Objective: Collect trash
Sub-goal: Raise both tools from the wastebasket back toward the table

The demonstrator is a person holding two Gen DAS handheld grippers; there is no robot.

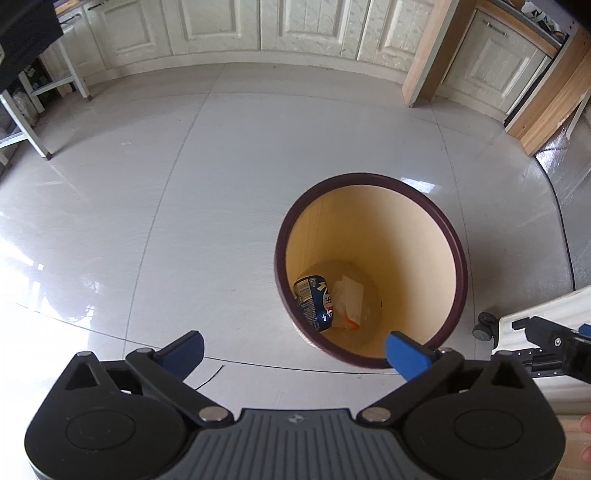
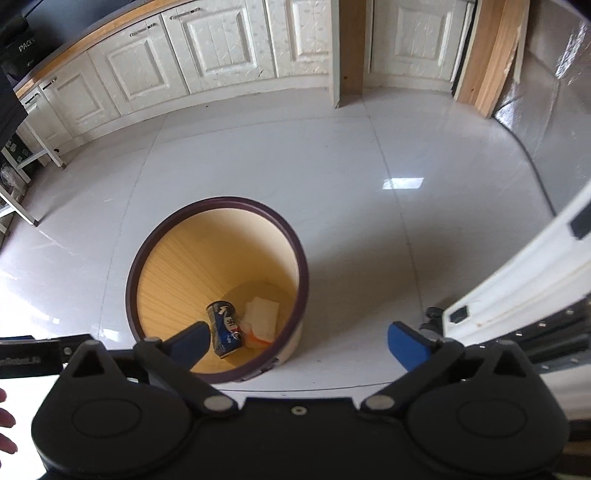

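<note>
The bin [image 1: 456,254] mouth gapes wide and unobstructed; a can [image 1: 314,304] and paper [image 1: 349,301] lie only at its bottom. Bare floor [image 1: 147,203] surrounds it; a white cart [image 2: 517,288] crowds the right.

Cream panelled wooden cabinet doors [image 1: 214,26] line the far wall beyond the tongs, above a glossy pale grey tiled floor [image 1: 166,184].

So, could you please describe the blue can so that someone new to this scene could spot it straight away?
On the pale tiled floor stands a round bin with a dark rim and a yellow inside. At its bottom lies the blue can, on its side, beside a white wrapper. It is the only blue, printed, cylindrical thing in there.
</note>
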